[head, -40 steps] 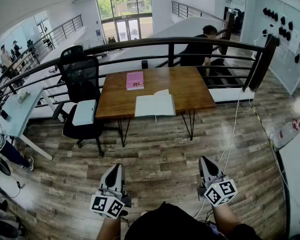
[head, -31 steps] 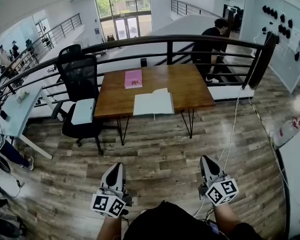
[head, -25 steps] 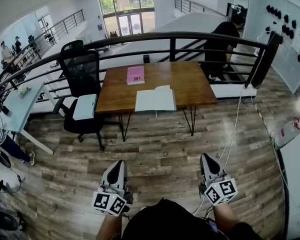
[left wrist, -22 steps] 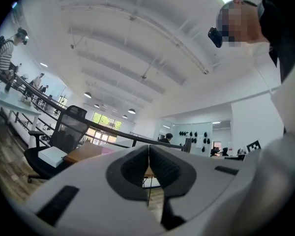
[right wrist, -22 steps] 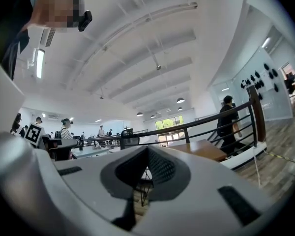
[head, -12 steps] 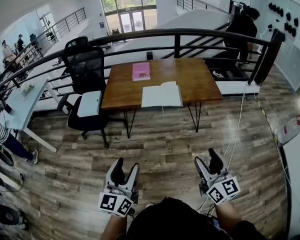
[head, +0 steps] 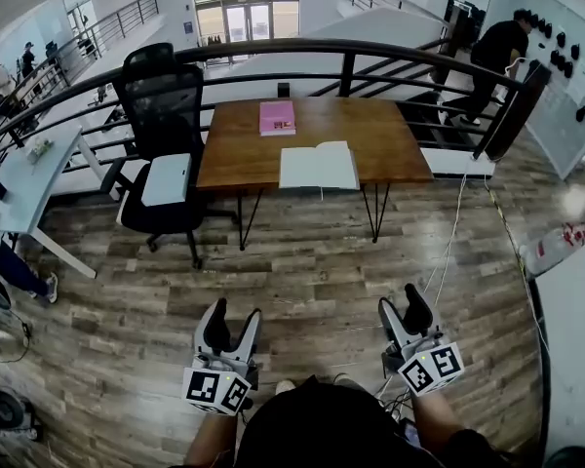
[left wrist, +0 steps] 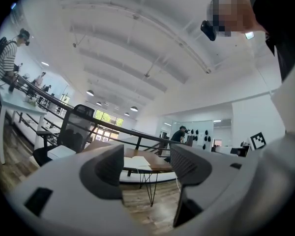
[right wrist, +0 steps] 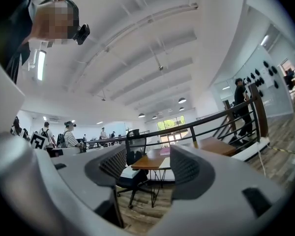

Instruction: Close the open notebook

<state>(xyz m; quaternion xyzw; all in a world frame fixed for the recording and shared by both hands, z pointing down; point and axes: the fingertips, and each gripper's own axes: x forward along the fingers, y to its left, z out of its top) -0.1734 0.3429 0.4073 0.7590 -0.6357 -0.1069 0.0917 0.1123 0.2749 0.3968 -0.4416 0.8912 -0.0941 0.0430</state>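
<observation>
The open notebook (head: 319, 167) lies flat, white pages up, at the near edge of a brown wooden table (head: 370, 144) across the wooden floor. It also shows far off between the jaws in the left gripper view, notebook (left wrist: 136, 161), and as a pale sliver, notebook (right wrist: 164, 162), in the right gripper view. My left gripper (head: 231, 324) and right gripper (head: 404, 312) are held low in front of me, level, well short of the table. Both have just been opening their jaws and now stand open with nothing between them.
A pink book (head: 277, 117) lies at the table's far edge. A black office chair (head: 161, 105) with a white item (head: 166, 178) on its seat stands left of the table. A black railing (head: 390, 52) runs behind. A white cable (head: 455, 232) trails on the floor at right. A person (head: 495, 52) stands far right.
Both grippers' jaws have gone from shut to open. I have moved a little nearer the table. The person behind the railing has walked to the right.
</observation>
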